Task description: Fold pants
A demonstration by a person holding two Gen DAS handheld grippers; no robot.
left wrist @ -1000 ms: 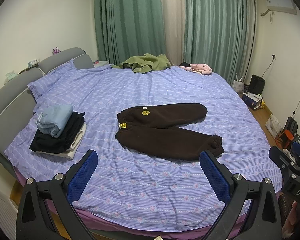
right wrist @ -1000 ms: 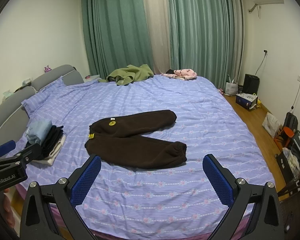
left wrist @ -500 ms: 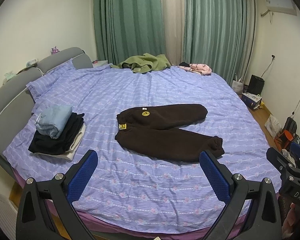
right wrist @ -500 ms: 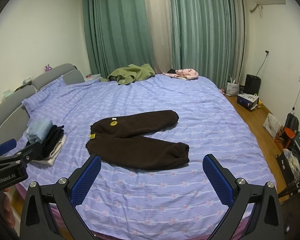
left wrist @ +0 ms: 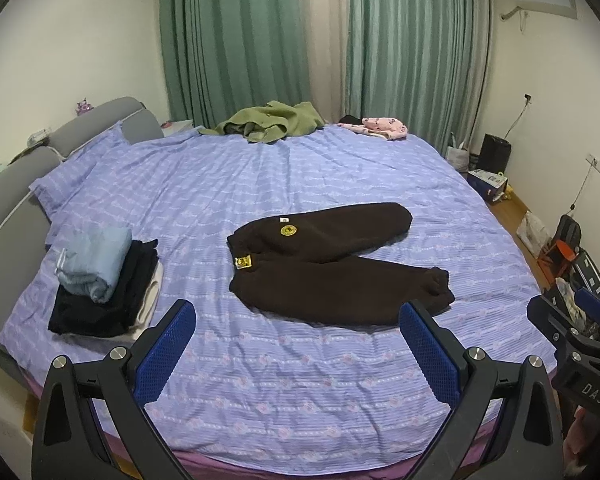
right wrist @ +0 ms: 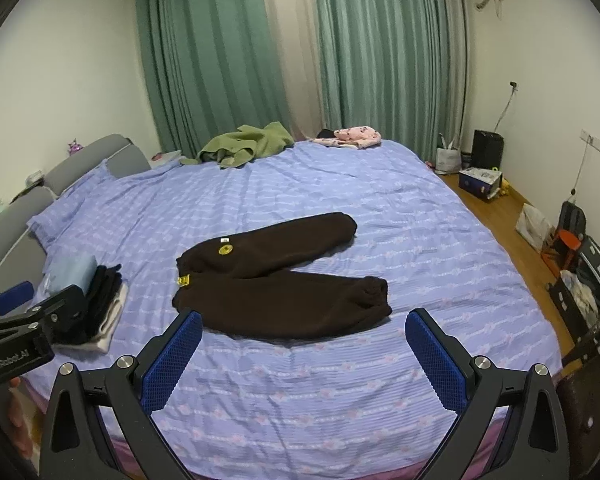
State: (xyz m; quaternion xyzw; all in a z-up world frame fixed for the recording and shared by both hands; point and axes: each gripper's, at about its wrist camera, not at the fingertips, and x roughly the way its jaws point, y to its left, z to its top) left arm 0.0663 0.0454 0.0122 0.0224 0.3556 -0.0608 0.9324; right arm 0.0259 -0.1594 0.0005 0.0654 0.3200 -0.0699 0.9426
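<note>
Dark brown fleece pants lie flat in the middle of the purple bed, waistband to the left, the two legs spread apart toward the right. They show the same way in the right wrist view. My left gripper is open and empty, held above the bed's near edge, short of the pants. My right gripper is open and empty, also short of the pants, near the lower leg.
A stack of folded clothes sits at the bed's left. A green garment and a pink one lie at the far edge. Bags and boxes stand on the wooden floor at the right.
Both grippers have moved slightly forward toward the bed; the pants sit a little lower and closer in both views. Nothing on the bed moved.
</note>
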